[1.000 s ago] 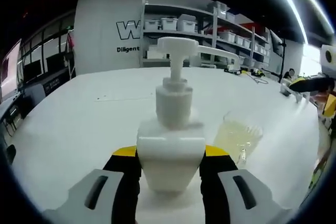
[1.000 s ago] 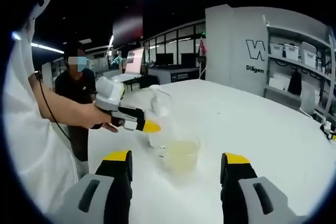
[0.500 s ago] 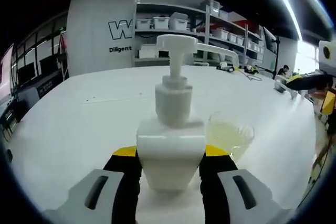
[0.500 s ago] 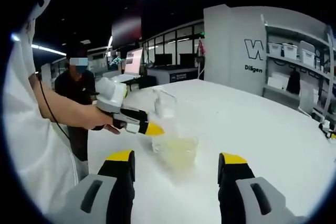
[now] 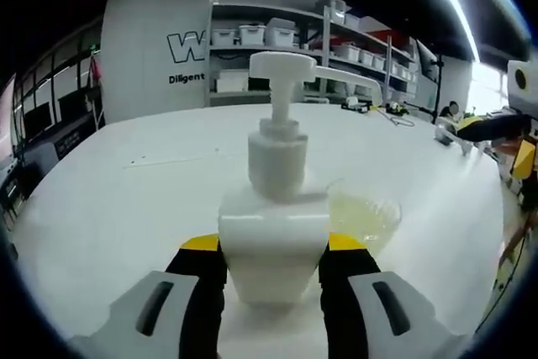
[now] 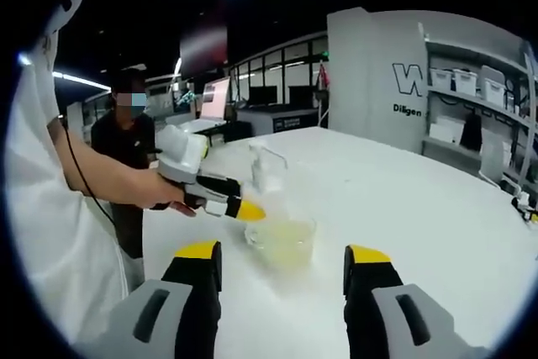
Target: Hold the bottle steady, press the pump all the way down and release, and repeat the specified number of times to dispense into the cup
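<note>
In the left gripper view, a white pump bottle (image 5: 274,241) stands upright on a broad white surface (image 5: 109,216), its square base clamped between the two yellow-tipped fingers of the left gripper (image 5: 273,262), which press against its two sides. The pump head (image 5: 290,65) is raised on its stem, and its long spout points to the right, over a clear plastic cup (image 5: 363,218) that stands on the surface just to the right of the bottle and behind it. The cup holds a shallow layer of pale yellow liquid. Behind the surface rise a grey wall with dark lettering (image 5: 187,46) and metal shelves (image 5: 336,48) loaded with white bins.

In the right gripper view, a person in a white sleeve (image 6: 50,233) reaches in from the left, hand (image 6: 164,199) wrapped around the left gripper (image 6: 239,206), whose yellow tips meet the faintly visible bottle (image 6: 265,170). The cup (image 6: 284,240) sits on the surface (image 6: 437,233) just to the right of the bottle. In the foreground the right gripper (image 6: 282,279) hangs above the surface with its fingers spread wide apart and nothing between them, the cup lying ahead of the gap. Another person in dark clothes (image 6: 126,136) stands at the far left edge of the surface.
</note>
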A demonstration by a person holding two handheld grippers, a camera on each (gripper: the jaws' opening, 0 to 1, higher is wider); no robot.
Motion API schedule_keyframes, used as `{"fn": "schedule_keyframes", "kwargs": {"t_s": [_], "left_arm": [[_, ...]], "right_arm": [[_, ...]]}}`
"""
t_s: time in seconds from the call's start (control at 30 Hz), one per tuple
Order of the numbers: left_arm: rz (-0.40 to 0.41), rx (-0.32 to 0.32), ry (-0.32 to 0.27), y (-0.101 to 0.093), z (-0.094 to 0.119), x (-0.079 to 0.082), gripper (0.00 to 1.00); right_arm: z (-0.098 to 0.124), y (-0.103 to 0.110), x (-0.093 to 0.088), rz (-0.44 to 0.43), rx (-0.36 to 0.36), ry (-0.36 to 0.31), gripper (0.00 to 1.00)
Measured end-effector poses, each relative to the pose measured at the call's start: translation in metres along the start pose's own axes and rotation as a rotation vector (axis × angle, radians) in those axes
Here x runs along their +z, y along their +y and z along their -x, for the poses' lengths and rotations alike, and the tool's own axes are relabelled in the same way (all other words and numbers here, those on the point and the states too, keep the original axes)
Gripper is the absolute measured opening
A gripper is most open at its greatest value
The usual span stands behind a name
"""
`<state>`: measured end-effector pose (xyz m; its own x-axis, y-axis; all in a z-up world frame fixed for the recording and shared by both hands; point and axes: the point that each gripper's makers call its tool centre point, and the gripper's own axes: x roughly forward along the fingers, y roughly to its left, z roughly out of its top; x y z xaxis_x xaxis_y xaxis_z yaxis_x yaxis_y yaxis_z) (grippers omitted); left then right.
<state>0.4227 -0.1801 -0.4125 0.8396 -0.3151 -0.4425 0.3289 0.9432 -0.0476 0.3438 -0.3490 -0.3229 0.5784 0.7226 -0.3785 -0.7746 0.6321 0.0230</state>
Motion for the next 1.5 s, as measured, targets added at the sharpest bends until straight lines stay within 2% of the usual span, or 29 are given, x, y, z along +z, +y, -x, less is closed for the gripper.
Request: {"fn": "schedule_keyframes", "kwargs": {"t_s": [0.07,0.2,0.27,0.3,0.5,0.63,0.67,0.7,0.77,0.83,0.87,0.93,0.97,1.03,1.13,1.17,1.2,1.3,1.4,1.5], "left_arm": [[-0.002,-0.004,0.001,-0.002,-0.001,0.0,0.42],[-0.013,-0.015,0.002,-0.006,-0.002,0.0,0.42],[-0.011,-0.022,0.005,-0.008,-0.002,0.0,0.42],[-0.013,-0.023,0.005,-0.01,-0.002,0.0,0.42],[-0.022,-0.031,0.008,-0.011,-0.002,0.0,0.41],[-0.022,-0.034,0.011,-0.011,-0.002,-0.001,0.41],[-0.019,-0.035,0.012,-0.011,-0.002,-0.001,0.41],[-0.021,-0.036,0.013,-0.011,-0.002,-0.001,0.41],[-0.023,-0.036,0.014,-0.011,-0.002,-0.001,0.41],[-0.021,-0.038,0.015,-0.012,-0.002,-0.001,0.41],[-0.024,-0.037,0.016,-0.012,-0.002,-0.002,0.41],[-0.024,-0.038,0.015,-0.012,-0.002,-0.002,0.41],[-0.024,-0.036,0.016,-0.012,-0.002,-0.002,0.41],[-0.023,-0.037,0.017,-0.012,-0.002,-0.002,0.41],[-0.022,-0.038,0.018,-0.012,-0.002,-0.002,0.41],[-0.022,-0.038,0.018,-0.012,-0.002,-0.002,0.41],[-0.022,-0.039,0.018,-0.012,-0.002,-0.002,0.41],[-0.021,-0.039,0.018,-0.012,-0.002,-0.003,0.41],[-0.018,-0.039,0.019,-0.011,-0.003,-0.003,0.41],[-0.016,-0.04,0.02,-0.011,-0.003,-0.003,0.41]], "right_arm": [[0.001,0.002,-0.002,-0.014,0.019,0.016,0.53],[0.002,-0.002,-0.002,0.011,-0.002,0.013,0.53],[0.002,0.001,-0.003,-0.008,0.014,0.014,0.54],[0.002,-0.003,-0.002,0.005,-0.005,0.01,0.54],[0.002,0.001,0.0,-0.009,0.016,0.011,0.48],[0.001,0.0,0.002,0.001,0.026,0.017,0.46],[0.001,-0.004,0.004,0.039,0.003,0.015,0.47],[0.0,0.0,0.004,0.011,0.034,0.019,0.45],[0.0,-0.003,0.005,0.023,0.02,0.015,0.45],[-0.001,-0.003,0.007,0.003,0.036,0.017,0.41],[-0.002,-0.003,0.009,0.034,0.034,0.015,0.42],[-0.004,-0.001,0.009,0.005,0.054,0.026,0.37],[-0.006,-0.002,0.011,0.038,0.051,0.025,0.37],[-0.009,-0.004,0.016,0.038,0.054,0.018,0.37],[-0.016,-0.005,0.025,0.076,0.068,0.021,0.32],[-0.018,-0.004,0.027,0.066,0.079,0.019,0.31],[-0.02,-0.006,0.033,0.092,0.067,0.005,0.34],[-0.025,-0.006,0.036,0.094,0.083,0.011,0.34],[-0.03,-0.003,0.036,0.119,0.097,0.02,0.27],[-0.035,-0.004,0.039,0.118,0.107,0.019,0.28]]}}
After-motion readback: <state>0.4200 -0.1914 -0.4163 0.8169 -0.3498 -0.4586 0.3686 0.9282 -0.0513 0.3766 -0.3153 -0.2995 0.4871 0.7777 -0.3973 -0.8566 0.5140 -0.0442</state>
